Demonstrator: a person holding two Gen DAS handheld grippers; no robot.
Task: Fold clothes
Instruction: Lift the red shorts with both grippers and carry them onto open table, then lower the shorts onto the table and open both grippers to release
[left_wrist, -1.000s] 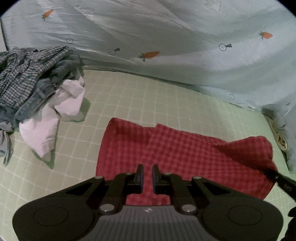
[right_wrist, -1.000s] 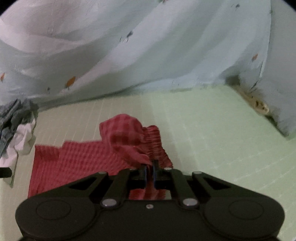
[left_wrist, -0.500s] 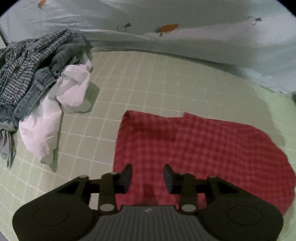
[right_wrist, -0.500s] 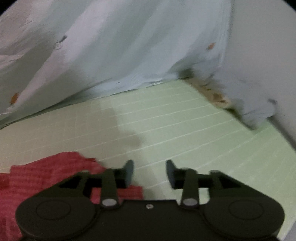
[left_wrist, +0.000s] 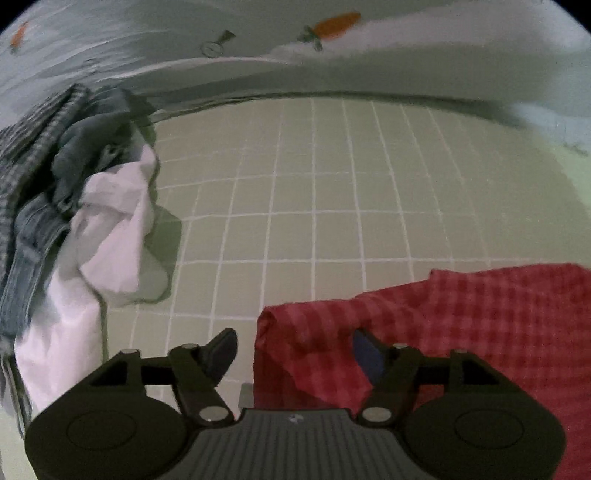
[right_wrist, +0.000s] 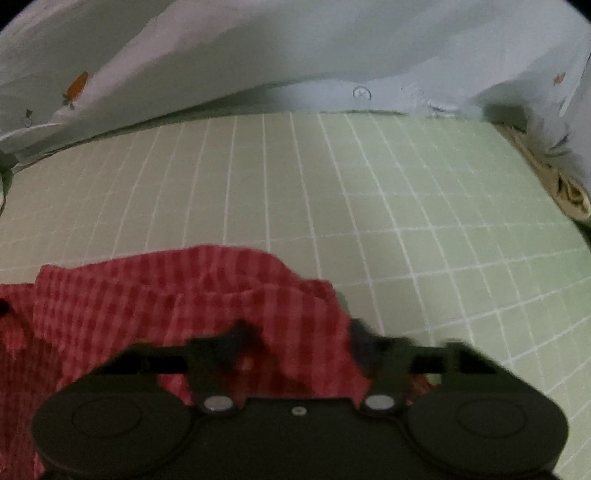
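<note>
A red checked garment (left_wrist: 461, 325) lies flat on the green gridded mat (left_wrist: 332, 206). My left gripper (left_wrist: 293, 350) is open, its jaws wide apart astride the garment's left corner, holding nothing. In the right wrist view the same garment (right_wrist: 166, 295) lies bunched at its right edge. My right gripper (right_wrist: 299, 343) is open, with the raised right edge of the cloth between its jaws. The view is blurred by motion.
A pile of clothes lies at the left: a white garment (left_wrist: 107, 236), jeans (left_wrist: 33, 236) and a grey checked shirt (left_wrist: 26, 147). A pale blue sheet with carrot prints (left_wrist: 332, 44) hangs behind the mat (right_wrist: 424, 206). A patterned item (right_wrist: 565, 188) lies at the far right.
My right gripper has let go of the red garment's folded end and opened, then come back over its right edge. My left gripper has opened wide and shifted left to the garment's corner.
</note>
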